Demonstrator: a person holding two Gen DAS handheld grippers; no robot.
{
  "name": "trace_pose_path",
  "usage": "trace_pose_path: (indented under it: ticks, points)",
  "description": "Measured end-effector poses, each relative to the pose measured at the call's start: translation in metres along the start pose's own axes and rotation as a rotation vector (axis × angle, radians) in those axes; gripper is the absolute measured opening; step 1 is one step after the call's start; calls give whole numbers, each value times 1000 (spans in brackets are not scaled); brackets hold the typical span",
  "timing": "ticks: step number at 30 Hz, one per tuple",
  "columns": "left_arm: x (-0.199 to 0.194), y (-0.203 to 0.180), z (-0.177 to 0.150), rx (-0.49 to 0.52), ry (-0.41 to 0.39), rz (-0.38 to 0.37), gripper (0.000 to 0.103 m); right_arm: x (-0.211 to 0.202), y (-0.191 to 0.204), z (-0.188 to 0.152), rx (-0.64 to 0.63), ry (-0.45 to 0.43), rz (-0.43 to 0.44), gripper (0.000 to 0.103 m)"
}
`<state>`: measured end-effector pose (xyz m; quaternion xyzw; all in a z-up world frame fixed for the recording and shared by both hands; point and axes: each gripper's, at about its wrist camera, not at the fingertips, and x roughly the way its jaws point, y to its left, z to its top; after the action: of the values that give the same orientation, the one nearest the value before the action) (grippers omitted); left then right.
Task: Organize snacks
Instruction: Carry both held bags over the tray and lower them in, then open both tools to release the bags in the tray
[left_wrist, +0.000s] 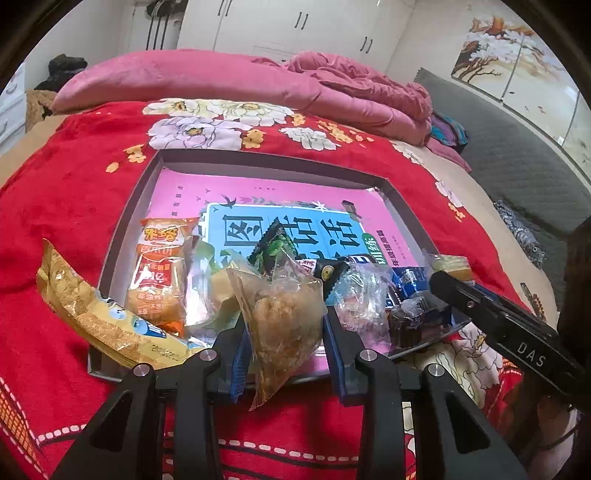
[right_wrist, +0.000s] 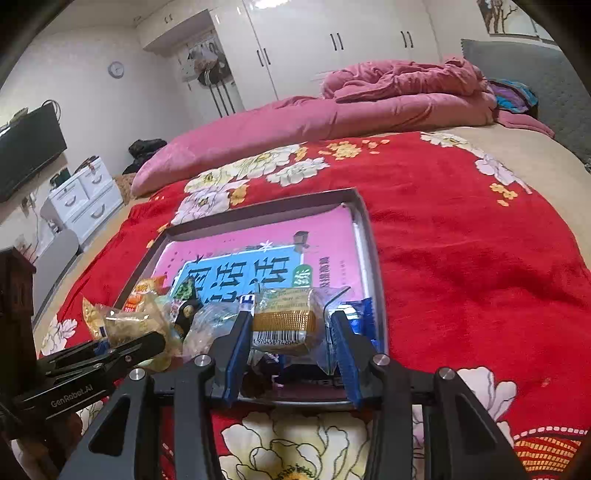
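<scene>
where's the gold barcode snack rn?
Right wrist view: the gold snack sits between the right tongs, over the tray's near edge, right of the clear bags.

Snack pile (left_wrist: 258, 280) hides the pink book's (left_wrist: 266, 192) lower cover.
</scene>
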<state>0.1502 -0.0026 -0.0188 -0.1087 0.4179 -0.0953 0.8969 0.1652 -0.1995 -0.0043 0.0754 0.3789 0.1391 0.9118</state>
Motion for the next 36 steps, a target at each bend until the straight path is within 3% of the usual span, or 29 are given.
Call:
trace_pose_path:
  ticks: [22, 36]
  points:
    - [3, -2, -1, 4, 3, -4, 37, 15, 22, -6, -27, 38, 58, 45]
    - [2, 2, -1, -23, 9, -23, 37, 15, 7, -5, 53, 41, 80, 46]
